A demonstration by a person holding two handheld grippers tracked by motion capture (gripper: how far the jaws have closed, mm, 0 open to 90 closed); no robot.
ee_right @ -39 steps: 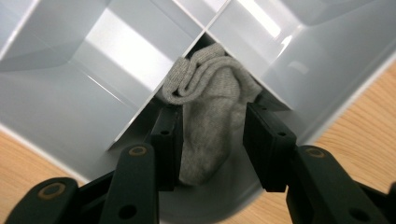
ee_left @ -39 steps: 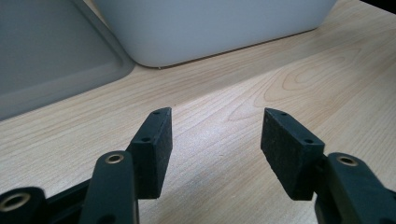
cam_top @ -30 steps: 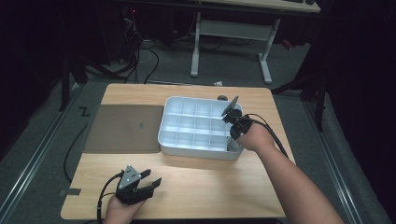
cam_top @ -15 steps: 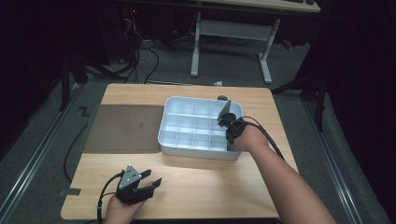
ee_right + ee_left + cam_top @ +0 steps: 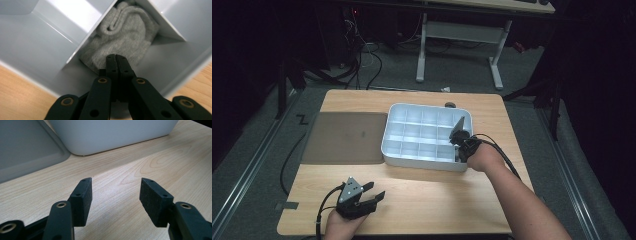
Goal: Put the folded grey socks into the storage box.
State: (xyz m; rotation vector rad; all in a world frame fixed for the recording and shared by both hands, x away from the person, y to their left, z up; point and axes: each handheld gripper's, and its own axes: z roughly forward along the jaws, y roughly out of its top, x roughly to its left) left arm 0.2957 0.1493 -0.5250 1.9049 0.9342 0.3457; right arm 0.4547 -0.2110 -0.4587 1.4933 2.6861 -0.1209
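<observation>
A white divided tray stands in the middle of the wooden table. In the right gripper view a folded grey sock lies in a corner compartment between white walls. My right gripper points down into that compartment, its tips against the sock. Its jaws have just closed and now stand shut, with no fabric visible between them. From above, the right gripper dips into the tray's near right corner. My left gripper rests near the front edge, open, with bare wood between its pads.
A flat grey mat lies left of the tray, and its edge shows beside the tray's outer wall. A small dark object sits at the table's far edge. Desk legs and cables stand on the floor behind.
My right hand has sunk toward the tray's near right corner, so the gripper sits deeper in the compartment. The left gripper has stayed put.
</observation>
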